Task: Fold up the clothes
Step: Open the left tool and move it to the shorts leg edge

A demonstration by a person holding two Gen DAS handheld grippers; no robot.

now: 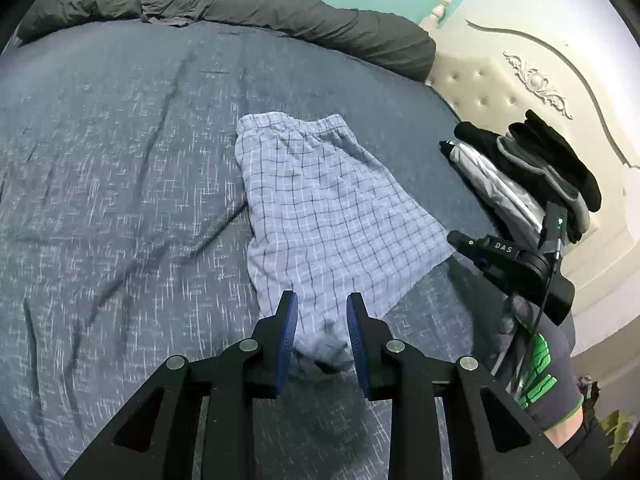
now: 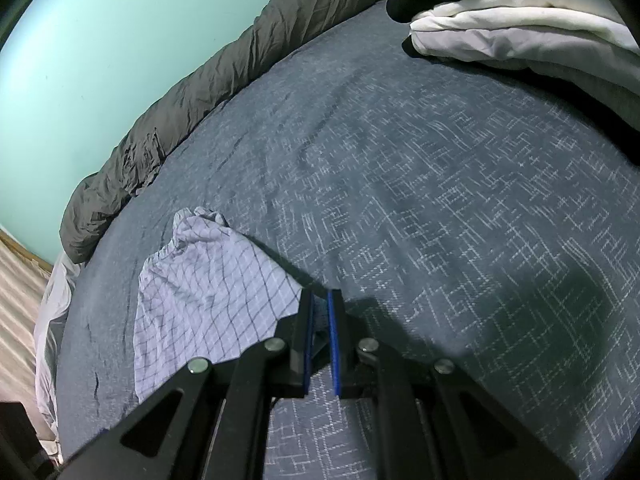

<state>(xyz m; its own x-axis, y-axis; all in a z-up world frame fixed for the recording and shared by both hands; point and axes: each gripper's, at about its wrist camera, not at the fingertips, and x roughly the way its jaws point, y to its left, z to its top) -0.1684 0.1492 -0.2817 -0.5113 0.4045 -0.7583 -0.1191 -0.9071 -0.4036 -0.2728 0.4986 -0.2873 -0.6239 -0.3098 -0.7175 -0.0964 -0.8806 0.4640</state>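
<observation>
The left gripper (image 1: 322, 308) hangs with its jaws parted around, not pressing, the bunched near end of the pale lilac checked cotton shorts (image 1: 320, 208), which lie flat on the dark blue flecked bed cover (image 1: 120, 160). The right gripper (image 2: 319, 308) has its jaws nearly closed, pinching the shorts' corner. A stack of folded black, grey and white clothes (image 1: 528, 168) sits near the cream headboard (image 1: 520, 80).

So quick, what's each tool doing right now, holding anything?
Left tool: open, checked shorts lie loose between its pads.
Right tool: shut on the shorts' edge.
</observation>
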